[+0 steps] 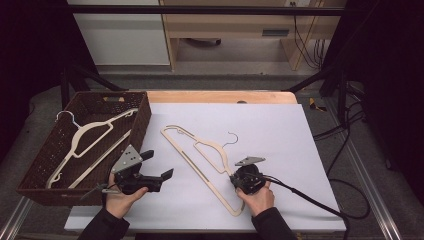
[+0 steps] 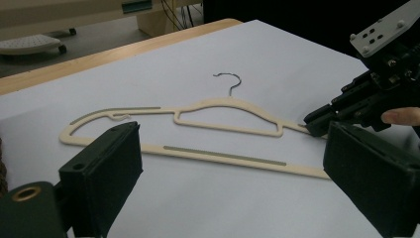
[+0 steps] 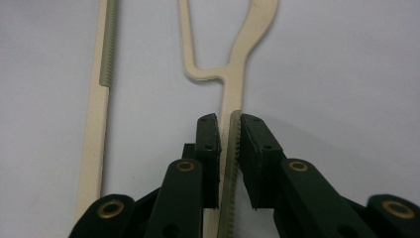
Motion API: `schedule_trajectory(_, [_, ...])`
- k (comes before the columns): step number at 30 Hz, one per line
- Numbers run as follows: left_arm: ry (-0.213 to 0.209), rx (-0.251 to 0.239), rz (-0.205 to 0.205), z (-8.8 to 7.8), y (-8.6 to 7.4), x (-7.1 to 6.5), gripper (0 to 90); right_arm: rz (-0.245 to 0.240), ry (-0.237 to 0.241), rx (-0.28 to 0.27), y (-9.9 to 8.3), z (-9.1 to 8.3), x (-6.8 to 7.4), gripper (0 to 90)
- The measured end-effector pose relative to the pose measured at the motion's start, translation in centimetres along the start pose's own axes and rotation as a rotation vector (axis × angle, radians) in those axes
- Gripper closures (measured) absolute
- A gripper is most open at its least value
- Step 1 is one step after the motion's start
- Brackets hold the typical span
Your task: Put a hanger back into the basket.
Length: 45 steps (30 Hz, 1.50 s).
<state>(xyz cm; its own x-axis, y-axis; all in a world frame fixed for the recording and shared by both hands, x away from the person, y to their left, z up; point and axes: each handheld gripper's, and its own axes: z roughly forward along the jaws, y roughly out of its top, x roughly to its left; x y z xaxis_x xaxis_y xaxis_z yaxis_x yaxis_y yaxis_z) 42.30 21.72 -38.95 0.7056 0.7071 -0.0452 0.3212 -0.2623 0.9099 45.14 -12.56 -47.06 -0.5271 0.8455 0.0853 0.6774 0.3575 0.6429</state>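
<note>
A cream plastic hanger [image 1: 192, 164] with a metal hook lies flat on the white sheet [image 1: 280, 135]. My right gripper [image 1: 234, 176] is down at the hanger's lower shoulder, near its end. In the right gripper view the two pads stand on either side of the ridged strip of that arm [image 3: 230, 94], and the right gripper [image 3: 229, 124] is shut on it. My left gripper [image 1: 157, 165] is held left of the hanger, jaws wide open and holding nothing. From the left gripper [image 2: 230, 144] I look across the hanger [image 2: 223, 157] to the right gripper [image 2: 317, 121].
A brown woven basket [image 1: 141, 125] stands at the left edge of the table with another cream hanger [image 1: 92, 135] lying in it. A cable [image 1: 310, 200] trails from the right gripper over the sheet's right side. A wooden table edge [image 1: 220, 96] runs along the back.
</note>
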Motion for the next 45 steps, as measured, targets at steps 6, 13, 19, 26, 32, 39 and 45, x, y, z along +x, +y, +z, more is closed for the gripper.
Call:
schedule_trajectory(6, [-0.002, 0.013, 0.003, 0.4, -0.1, -0.2, 7.9, -0.002, 0.004, 0.005, -0.3, -0.2, -0.2, 74.5])
schedule_trajectory(13, [-0.017, 0.039, 0.009, 1.4, -0.2, -0.8, 8.0, 0.002, -0.038, 0.010, -0.3, 0.0, 0.2, 79.4])
schedule_trajectory(19, [-0.034, 0.070, 0.007, 3.0, 0.5, -1.0, 8.5, 0.033, -0.004, -0.018, -0.3, -0.4, -0.6, 79.7])
schedule_trajectory(26, [-0.037, 0.102, -0.014, 6.4, 2.0, -1.0, 9.3, 0.000, 0.010, -0.089, 0.2, -2.4, -0.8, 79.7])
schedule_trajectory(32, [-0.045, 0.125, -0.018, 10.2, 3.6, -1.2, 10.5, -0.012, 0.027, -0.122, 0.3, -3.2, -0.7, 79.7])
schedule_trajectory(39, [-0.060, 0.163, -0.025, 14.5, 4.5, -0.9, 13.2, -0.029, 0.028, -0.109, 0.1, -3.0, -0.5, 79.7])
schedule_trajectory(45, [-0.065, 0.189, -0.001, 16.8, 5.2, -0.9, 16.4, -0.066, 0.036, -0.151, 0.1, -3.7, -0.7, 79.7])
